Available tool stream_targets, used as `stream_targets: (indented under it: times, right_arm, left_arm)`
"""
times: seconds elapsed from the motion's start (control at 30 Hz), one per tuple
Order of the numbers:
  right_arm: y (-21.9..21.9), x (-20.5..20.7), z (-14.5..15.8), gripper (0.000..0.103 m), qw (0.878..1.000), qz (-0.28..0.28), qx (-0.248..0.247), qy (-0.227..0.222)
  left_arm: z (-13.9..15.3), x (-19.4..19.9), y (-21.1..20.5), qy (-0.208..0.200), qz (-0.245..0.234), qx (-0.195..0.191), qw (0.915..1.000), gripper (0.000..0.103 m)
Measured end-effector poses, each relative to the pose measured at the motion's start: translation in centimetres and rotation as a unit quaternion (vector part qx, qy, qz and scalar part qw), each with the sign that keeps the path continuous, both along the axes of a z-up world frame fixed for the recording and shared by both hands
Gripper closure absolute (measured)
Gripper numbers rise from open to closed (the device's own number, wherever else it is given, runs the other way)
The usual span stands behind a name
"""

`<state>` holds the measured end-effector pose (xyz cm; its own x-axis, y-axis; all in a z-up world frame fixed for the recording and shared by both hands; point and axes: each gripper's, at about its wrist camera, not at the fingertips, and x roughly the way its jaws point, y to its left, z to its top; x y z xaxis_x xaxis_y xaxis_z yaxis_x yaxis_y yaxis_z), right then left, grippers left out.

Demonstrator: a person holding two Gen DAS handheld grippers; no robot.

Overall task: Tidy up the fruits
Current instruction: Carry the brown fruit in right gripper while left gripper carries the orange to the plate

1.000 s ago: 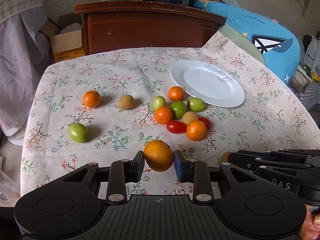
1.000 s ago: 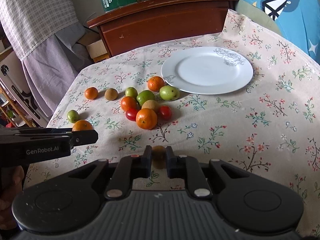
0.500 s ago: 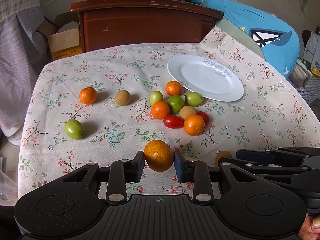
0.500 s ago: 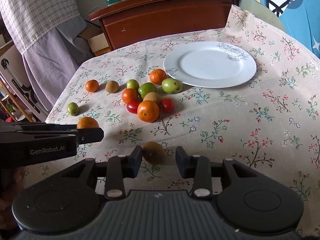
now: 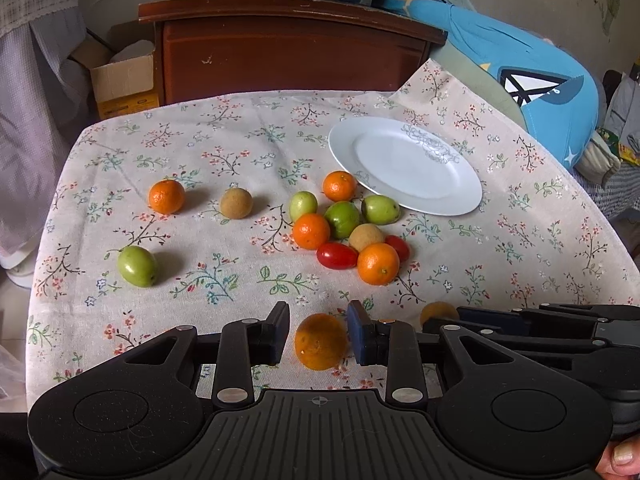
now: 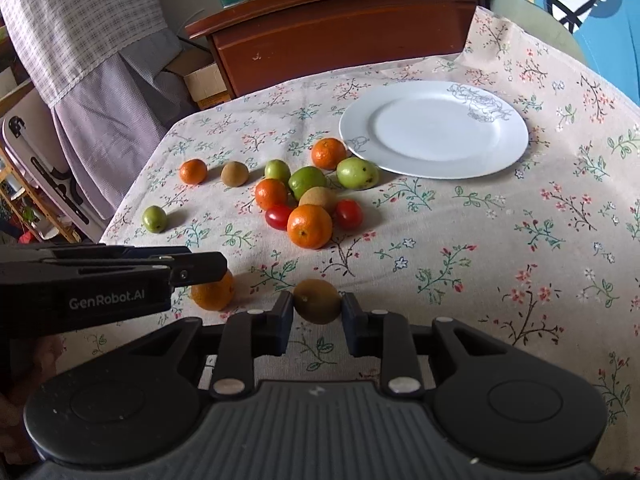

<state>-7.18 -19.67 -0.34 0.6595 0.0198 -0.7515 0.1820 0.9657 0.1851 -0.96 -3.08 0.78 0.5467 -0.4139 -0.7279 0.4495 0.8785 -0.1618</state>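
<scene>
My left gripper (image 5: 319, 338) is open, its jaws apart on either side of an orange (image 5: 320, 341) that rests on the tablecloth near the front edge. My right gripper (image 6: 317, 312) has its pads against a brown fruit (image 6: 317, 301) at the front edge; it looks shut on it. The same brown fruit shows in the left wrist view (image 5: 438, 312) beside the right gripper's fingers. A cluster of oranges, green fruits, brown fruits and red tomatoes (image 5: 348, 228) lies mid-table beside an empty white plate (image 5: 404, 164).
An orange (image 5: 166, 196), a brown fruit (image 5: 236, 202) and a green fruit (image 5: 137, 266) lie apart at the left. A wooden cabinet (image 5: 288, 52) stands behind the table. A cardboard box (image 5: 124, 80) sits at back left, a blue cushion (image 5: 520, 76) at right.
My left gripper has opened and the orange now sits on the cloth between its jaws. My right gripper, open half a second ago, has closed back onto the brown fruit.
</scene>
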Motion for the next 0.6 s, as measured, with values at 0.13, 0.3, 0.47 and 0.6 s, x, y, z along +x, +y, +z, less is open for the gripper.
stream_targets:
  times: [0.13,0.3,0.47,0.6]
  right_arm:
    - [-0.9,0.3,0.4,0.077,1.0,-0.014,-0.002,-0.003]
    - [-1.2,0.3,0.1,0.077,1.0,-0.024,0.003,0.007]
    - [-0.9,0.3,0.0,0.077,1.0,-0.023,0.005,0.007]
    - [-1.0,0.3,-0.1,0.077,1.0,-0.027,0.009,0.009]
  left_arm:
    - [-0.1,0.1,0.1,-0.001,0.004,0.015,0.9999,0.074]
    - [0.1,-0.7,1.5,0.01,-0.007,0.012,0.9999,0.072]
    - [-0.4,-1.4,2.2,0.023,-0.004,0.018,0.9996,0.049]
    - [-0.3,-1.5,1.9,0.011,-0.007,0.013,0.9998,0.048]
